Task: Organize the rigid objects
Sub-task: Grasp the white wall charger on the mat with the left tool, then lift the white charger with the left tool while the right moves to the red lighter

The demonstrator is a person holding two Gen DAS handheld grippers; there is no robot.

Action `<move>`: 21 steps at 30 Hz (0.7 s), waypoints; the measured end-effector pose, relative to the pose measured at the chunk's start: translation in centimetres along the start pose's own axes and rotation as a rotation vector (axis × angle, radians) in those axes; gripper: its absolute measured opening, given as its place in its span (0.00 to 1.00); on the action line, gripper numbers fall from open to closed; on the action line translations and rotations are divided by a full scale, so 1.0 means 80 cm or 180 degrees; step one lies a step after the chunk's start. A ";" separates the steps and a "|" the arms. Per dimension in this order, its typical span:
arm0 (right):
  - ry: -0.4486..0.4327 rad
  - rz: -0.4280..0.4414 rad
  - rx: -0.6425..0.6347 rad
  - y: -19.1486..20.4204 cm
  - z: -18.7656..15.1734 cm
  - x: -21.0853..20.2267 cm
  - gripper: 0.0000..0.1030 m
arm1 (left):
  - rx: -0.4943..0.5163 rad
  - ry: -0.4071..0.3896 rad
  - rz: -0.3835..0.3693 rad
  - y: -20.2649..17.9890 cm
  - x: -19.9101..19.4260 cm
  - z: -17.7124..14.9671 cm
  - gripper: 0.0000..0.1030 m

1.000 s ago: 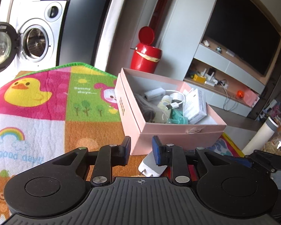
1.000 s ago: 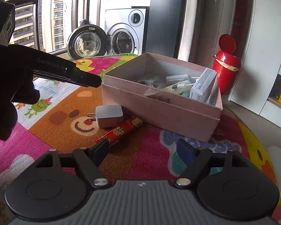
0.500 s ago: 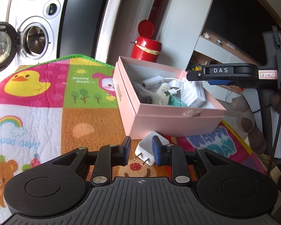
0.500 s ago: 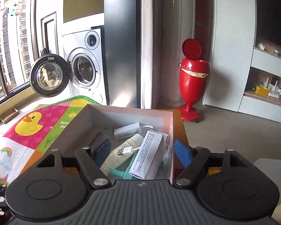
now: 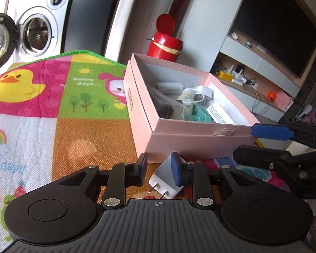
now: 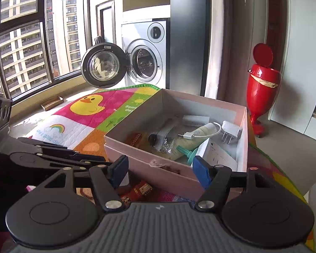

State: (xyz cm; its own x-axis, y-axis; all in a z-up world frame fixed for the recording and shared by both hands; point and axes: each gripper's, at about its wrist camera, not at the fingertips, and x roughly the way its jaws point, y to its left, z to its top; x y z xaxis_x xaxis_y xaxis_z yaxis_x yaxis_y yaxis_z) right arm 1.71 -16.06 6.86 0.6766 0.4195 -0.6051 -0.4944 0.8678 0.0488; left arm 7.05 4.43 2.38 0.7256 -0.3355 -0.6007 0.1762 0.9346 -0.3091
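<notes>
A pink box (image 5: 191, 141) sits on the play mat, holding a charger, a cable, a tube, a teal item and a white carton; it also shows in the right wrist view (image 6: 170, 175). A white plug adapter (image 5: 165, 177) lies on the mat in front of the box. My left gripper (image 5: 159, 166) is open just above it, jaws either side, not touching. My right gripper (image 6: 160, 168) is open and empty, low at the box's near wall; in the left wrist view it (image 5: 273, 141) comes in from the right. A red packet (image 6: 137, 191) lies under it.
A colourful play mat (image 5: 52, 109) covers the surface. A red bin (image 6: 261, 84) stands behind the box. A washing machine (image 6: 145, 59) with its door open is at the back. Shelves and a TV (image 5: 273, 29) are at the right.
My right gripper dropped from over the box to its near wall, open and empty. The white carton in the box now lies flat. My left gripper moved slightly closer to the adapter.
</notes>
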 end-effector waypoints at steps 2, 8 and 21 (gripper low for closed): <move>0.0157 0.0116 -0.0048 0.009 -0.018 -0.006 0.72 | 0.0064 0.0053 -0.0085 -0.006 0.002 -0.002 0.28; 0.0422 0.0086 -0.0198 0.042 -0.052 0.005 0.72 | 0.0467 0.0188 -0.0183 -0.016 -0.025 -0.019 0.28; 0.0275 -0.0516 0.0088 0.026 -0.050 0.020 0.64 | 0.0272 -0.0036 0.0166 -0.013 -0.055 -0.014 0.26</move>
State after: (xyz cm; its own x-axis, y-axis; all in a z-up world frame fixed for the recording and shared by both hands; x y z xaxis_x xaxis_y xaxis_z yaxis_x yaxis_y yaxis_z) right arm -0.44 -14.62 2.85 0.6962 0.2502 -0.6729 -0.3669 0.9297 -0.0338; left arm 2.94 4.78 4.52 0.7427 -0.2853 -0.6058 0.1937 0.9575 -0.2135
